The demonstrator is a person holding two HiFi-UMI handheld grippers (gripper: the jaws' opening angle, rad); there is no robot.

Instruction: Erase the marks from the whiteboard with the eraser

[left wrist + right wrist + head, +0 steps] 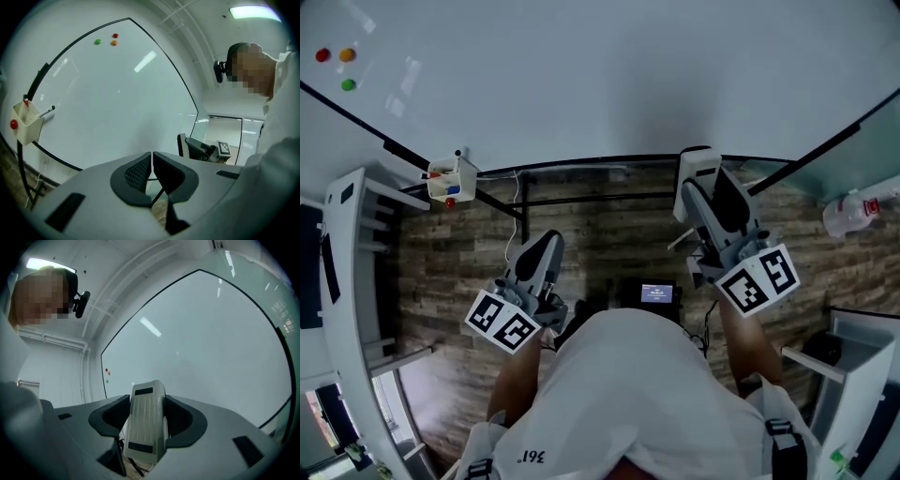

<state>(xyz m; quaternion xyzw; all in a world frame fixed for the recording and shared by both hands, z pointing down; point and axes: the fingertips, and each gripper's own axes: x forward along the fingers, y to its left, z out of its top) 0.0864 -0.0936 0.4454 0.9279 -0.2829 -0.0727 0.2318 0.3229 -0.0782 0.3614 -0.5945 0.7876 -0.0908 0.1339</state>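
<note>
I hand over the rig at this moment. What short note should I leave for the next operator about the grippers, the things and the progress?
Left gripper: jaws together, nothing between them.
Right gripper: shut on the eraser, raised toward the whiteboard; I cannot tell whether it touches.
Board: no marks show in any view. Three magnets sit at its upper left, and a marker box hangs at its lower left edge.
Done: the visible board looks clean.
Left: check the parts out of view, then probably put the eraser away.

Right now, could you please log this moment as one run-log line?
right tool: shut on eraser | left tool: shut, empty | whiteboard: no marks visible | eraser-board contact: unclear
</note>
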